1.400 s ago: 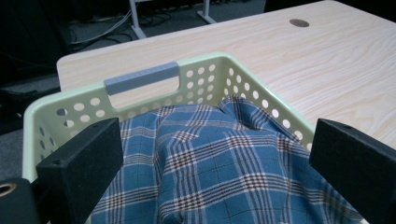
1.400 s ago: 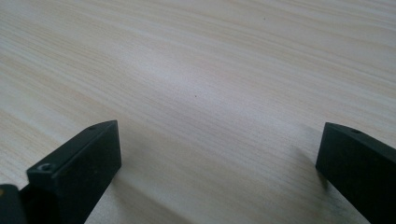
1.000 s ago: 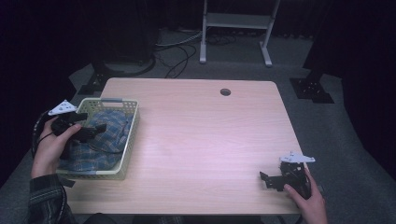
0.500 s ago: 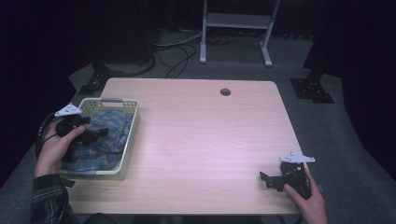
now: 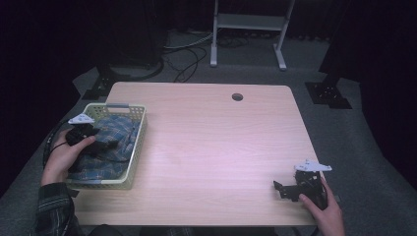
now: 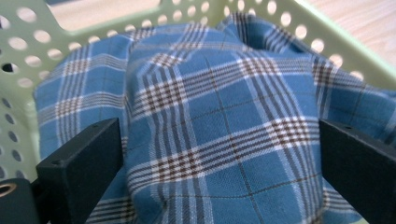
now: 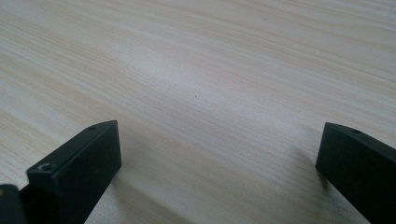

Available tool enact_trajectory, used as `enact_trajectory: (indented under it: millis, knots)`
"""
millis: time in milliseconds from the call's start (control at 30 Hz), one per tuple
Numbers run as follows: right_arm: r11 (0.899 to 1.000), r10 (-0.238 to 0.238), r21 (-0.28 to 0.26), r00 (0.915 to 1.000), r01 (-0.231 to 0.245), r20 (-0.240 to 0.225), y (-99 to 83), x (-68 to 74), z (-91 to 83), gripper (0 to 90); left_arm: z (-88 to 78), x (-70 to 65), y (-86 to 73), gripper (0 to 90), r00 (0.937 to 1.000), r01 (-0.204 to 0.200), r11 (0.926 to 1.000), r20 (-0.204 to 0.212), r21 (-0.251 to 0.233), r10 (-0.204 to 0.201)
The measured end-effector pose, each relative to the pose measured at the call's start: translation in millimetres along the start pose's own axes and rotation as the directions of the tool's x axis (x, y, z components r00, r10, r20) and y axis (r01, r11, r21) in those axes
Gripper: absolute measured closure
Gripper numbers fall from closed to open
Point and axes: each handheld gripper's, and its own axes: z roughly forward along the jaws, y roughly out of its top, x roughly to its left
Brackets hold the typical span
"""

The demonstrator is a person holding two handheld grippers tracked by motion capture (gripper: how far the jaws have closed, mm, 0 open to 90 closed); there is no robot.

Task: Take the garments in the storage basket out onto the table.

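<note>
Plaid cloth (image 6: 219, 140) fills basket (image 6: 336, 42) — left hand-held gripper (image 6: 219, 163) spread wide above it.

the table (image 5: 211, 142) has a pale wood-grain top with rounded corners, and a small round dark hole (image 5: 237, 97) sits near its far edge, right of the middle. the floor (image 5: 354, 142) around the table is grey carpet. beyond the far edge stands a light metal stand (image 5: 248, 22) with two legs that end in feet on the floor. left of the stand, dark cables (image 5: 189, 54) curl over the carpet. a black base plate (image 5: 328, 94) lies on the floor off the table's far right corner, and another black base (image 5: 101, 87) sits off the far left corner. the background behind all this is dark.
</note>
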Motion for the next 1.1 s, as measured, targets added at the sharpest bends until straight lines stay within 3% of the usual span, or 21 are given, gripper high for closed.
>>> enact_trajectory:
  millis: [567,1100]
  knots:
    - [1.0,0.0,0.0,1.0,0.0,0.0,0.0,0.0,0.0,0.0,11.6,-3.4,-3.2,0.0,0.9998,-0.016,0.9951,-0.006,0.098,0.017]
    - [1.0,0.0,0.0,1.0,0.0,0.0,0.0,0.0,0.0,0.0,15.7,-7.1,-4.3,0.0,0.9994,-0.028,0.9911,-0.014,0.13,0.031]
